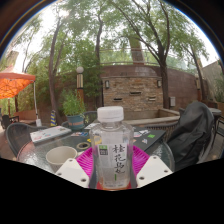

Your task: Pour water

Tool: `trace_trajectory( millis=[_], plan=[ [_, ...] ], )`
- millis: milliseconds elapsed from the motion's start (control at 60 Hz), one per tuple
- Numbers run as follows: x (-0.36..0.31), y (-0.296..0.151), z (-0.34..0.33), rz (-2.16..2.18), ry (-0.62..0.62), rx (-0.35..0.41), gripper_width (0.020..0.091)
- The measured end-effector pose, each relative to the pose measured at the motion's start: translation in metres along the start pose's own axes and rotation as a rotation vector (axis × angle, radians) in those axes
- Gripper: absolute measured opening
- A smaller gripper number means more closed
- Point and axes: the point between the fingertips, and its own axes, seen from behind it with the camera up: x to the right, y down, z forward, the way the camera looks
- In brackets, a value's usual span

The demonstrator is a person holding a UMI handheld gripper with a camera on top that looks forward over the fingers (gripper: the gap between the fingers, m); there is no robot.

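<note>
Outdoors, under leafy trees and before a brick wall, a round glass-topped desk (60, 140) carries my things. My claw (112, 172) grips a clear plastic water bottle with a white cap and a green-and-white label (111, 146), upright between the fingers, both magenta pads (88, 166) pressing its smooth sides. Its base is hidden below the fingers. Near the desk's front edge, left of the bottle, sits a pale round ceramic cup (61, 156); its contents are hard to make out. Farther back lies a flat white box (49, 133). A dark fabric bag (190, 135) slumps at the right edge.
</note>
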Motion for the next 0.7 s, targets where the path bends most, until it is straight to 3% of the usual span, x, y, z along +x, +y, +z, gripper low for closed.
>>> trace_trajectory(
  millis=[67, 150, 200, 283, 333, 600, 700],
  plan=[
    [0.004, 0.004, 0.000, -0.026, -0.008, -0.007, 0.0480],
    [-0.002, -0.001, 0.002, -0.013, 0.011, -0.025, 0.0582],
    [-0.001, 0.003, 0.003, 0.001, 0.033, -0.091, 0.0647],
    [0.021, 0.033, -0.019, 0.032, 0.101, -0.236, 0.0856],
    [0.014, 0.027, -0.029, 0.036, 0.129, -0.249, 0.0828],
    [-0.034, -0.013, -0.141, 0.078, 0.231, -0.339, 0.0827],
    [-0.073, -0.039, -0.194, 0.108, 0.246, -0.338, 0.0831]
  ],
)
